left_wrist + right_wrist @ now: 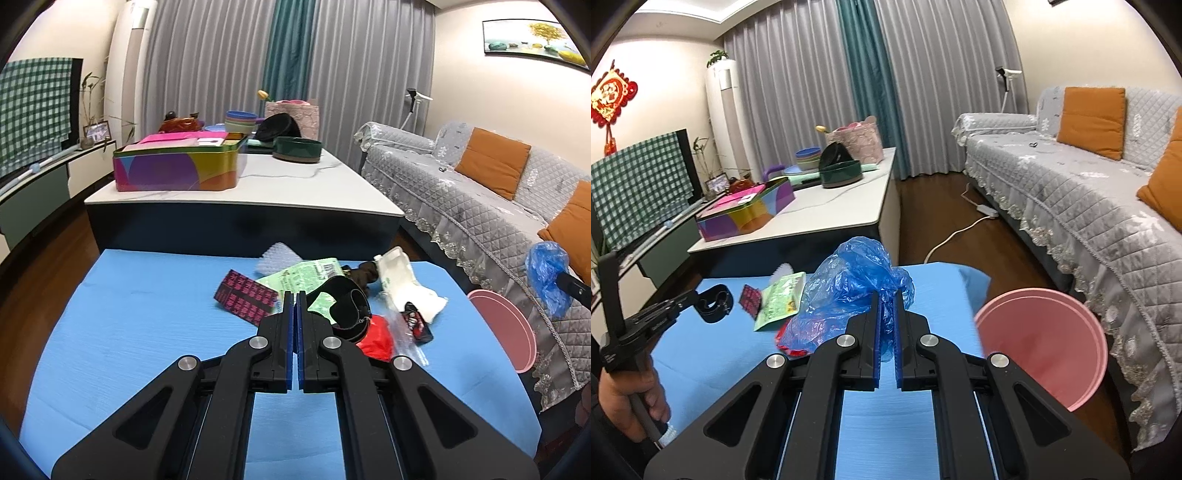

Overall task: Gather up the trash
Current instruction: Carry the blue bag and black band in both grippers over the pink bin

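Note:
My right gripper (886, 299) is shut on a crumpled blue plastic bag (849, 291), held above the blue table's right side, left of the pink bin (1045, 343). The bag also shows in the left wrist view (546, 277), beside the bin (506, 328). My left gripper (295, 299) is shut; in the right wrist view its tips (698, 297) touch a black strap loop (714, 304), the same black strap (343, 310) that lies just right of its tips in its own view. Trash lies ahead: a green packet (299, 277), a pink-patterned wrapper (245, 297), a white carton (402, 288), red plastic (376, 338).
The blue table (147, 314) stands before a white-topped coffee table (295, 184) carrying a colourful tin (177, 166), bowls and a dark green pot (297, 148). A grey sofa (1089, 206) with orange cushions runs along the right. A white cable (956, 232) lies on the floor.

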Demonstrator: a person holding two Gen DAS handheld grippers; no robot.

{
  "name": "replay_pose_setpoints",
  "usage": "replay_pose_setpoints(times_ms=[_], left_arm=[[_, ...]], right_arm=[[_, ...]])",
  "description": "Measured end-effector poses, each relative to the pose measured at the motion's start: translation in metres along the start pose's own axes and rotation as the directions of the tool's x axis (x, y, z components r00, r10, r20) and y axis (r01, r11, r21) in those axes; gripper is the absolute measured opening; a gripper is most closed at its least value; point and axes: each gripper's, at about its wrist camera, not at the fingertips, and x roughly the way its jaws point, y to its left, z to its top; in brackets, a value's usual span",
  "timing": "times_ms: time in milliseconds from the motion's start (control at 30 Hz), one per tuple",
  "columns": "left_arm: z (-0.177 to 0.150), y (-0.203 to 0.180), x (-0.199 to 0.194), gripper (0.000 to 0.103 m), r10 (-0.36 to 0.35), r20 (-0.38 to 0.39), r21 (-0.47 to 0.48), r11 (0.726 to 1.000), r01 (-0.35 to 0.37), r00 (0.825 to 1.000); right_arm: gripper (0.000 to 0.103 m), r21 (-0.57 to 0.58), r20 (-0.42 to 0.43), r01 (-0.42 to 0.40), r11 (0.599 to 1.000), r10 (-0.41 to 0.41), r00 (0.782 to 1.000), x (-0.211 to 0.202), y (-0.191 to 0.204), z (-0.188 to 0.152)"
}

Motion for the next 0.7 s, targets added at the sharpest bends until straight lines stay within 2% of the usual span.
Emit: replay_pose_setpoints(times_ms=[300, 533, 700], left_arm=[[-0.001, -0.026, -0.004, 0.001, -0.038, 0.005, 0.034, 0.999, 0.038, 0.999], [0.0, -0.051, -0.002, 0.001, -0.092, 0.005, 0.053, 0.994, 0.092, 0.996], [0.0, -0.074, 0.001, 0.001, -0.13, 0.003, 0.074, 0.989, 0.13, 0.991]], right_arm=[[0.006, -0.01, 0.025, 0.057, 0.998, -0.056, 0.998, -0.011, -0.013, 0.005], [0.006, -0.023, 0.064, 0.149, 0.989, -0.147, 0.987, -0.02, -0.035, 0.012], [0.006, 0.029, 0.068, 0.193, 0.981, -0.194, 0.979, -0.022, -0.062, 0.014]])
